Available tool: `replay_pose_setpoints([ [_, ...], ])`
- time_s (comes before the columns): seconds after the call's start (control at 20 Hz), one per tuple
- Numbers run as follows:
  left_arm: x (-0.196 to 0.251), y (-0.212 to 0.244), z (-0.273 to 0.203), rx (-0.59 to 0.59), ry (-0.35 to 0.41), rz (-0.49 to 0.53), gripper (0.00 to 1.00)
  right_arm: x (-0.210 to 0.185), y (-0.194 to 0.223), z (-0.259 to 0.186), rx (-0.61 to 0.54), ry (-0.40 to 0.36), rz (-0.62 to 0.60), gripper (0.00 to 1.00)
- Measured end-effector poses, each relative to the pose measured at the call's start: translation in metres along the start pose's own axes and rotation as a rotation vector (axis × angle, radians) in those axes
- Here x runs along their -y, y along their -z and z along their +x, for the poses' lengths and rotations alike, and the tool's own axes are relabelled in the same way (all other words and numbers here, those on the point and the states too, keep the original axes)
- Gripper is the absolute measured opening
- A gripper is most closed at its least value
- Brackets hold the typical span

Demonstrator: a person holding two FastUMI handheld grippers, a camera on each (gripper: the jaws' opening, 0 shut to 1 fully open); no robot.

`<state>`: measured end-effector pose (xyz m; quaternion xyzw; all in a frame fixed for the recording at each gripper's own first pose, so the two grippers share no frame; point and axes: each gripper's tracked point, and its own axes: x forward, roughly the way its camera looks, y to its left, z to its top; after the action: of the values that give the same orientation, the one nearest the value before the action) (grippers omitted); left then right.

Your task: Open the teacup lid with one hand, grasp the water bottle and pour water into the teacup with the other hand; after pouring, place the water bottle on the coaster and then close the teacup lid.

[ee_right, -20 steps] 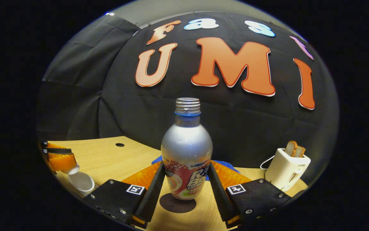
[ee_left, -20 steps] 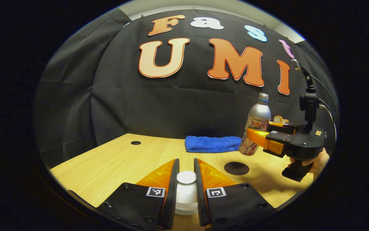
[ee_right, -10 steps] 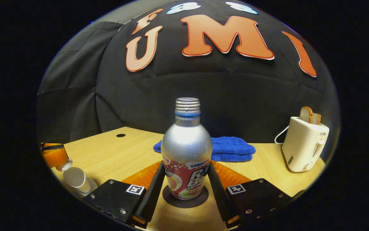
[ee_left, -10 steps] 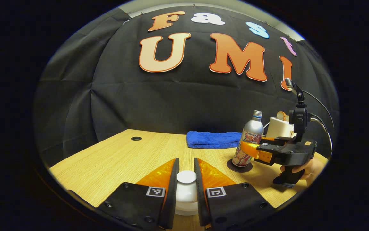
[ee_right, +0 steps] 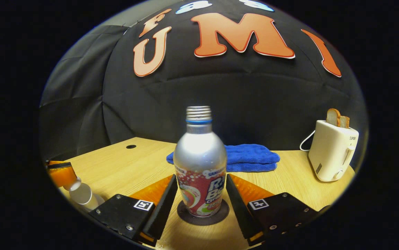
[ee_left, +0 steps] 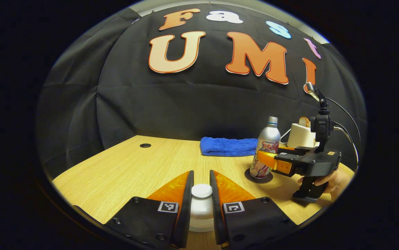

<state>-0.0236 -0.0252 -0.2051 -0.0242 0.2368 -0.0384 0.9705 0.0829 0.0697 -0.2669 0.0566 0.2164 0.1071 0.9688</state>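
The silver water bottle [ee_right: 199, 156] stands upright with no cap on the dark round coaster [ee_right: 203, 220]. My right gripper [ee_right: 201, 177] is open a little, its fingers close beside the bottle's label. My left gripper [ee_left: 201, 172] is shut on the knob of the white teacup lid [ee_left: 201, 191]. At the far left of the right gripper view, that lid hangs just over the white teacup [ee_right: 83, 196]; I cannot tell if they touch. From the left gripper view, the bottle [ee_left: 268, 139] stands on the coaster [ee_left: 255, 177] with the right gripper [ee_left: 262, 157] around it.
A folded blue towel [ee_right: 248, 158] lies behind the bottle near the wall. A white toaster [ee_right: 331, 152] with bread stands at the right, its cord behind it. The wooden table [ee_right: 123, 166] has a small hole [ee_right: 130, 146] at the back left. A hand [ee_left: 334, 180] holds the right gripper.
The bottle came down from the air onto the coaster. The right gripper's fingers then parted slightly and drew back a little. The left gripper kept the lid and sank toward the cup.
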Motion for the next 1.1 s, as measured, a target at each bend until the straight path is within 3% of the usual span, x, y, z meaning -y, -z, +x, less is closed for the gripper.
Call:
replay_pose_setpoints([
  [0.3,0.002,0.011,0.003,-0.02,0.006,-0.024,0.33,0.001,0.005,-0.012,-0.028,0.0,-0.064,0.97],
  [0.55,0.004,0.022,0.005,-0.032,-0.004,0.003,0.36,0.007,-0.001,-0.036,-0.012,-0.009,-0.073,0.98],
  [0.6,0.006,0.022,0.005,-0.03,-0.007,0.014,0.31,0.009,-0.006,-0.042,0.003,-0.005,-0.076,0.98],
  [1.0,0.009,0.028,0.009,-0.056,-0.03,0.067,0.3,0.013,-0.029,-0.076,0.075,-0.011,-0.075,0.98],
  [1.1,0.009,0.028,0.006,-0.066,-0.035,0.073,0.37,0.015,-0.03,-0.082,0.083,-0.01,-0.077,0.98],
])
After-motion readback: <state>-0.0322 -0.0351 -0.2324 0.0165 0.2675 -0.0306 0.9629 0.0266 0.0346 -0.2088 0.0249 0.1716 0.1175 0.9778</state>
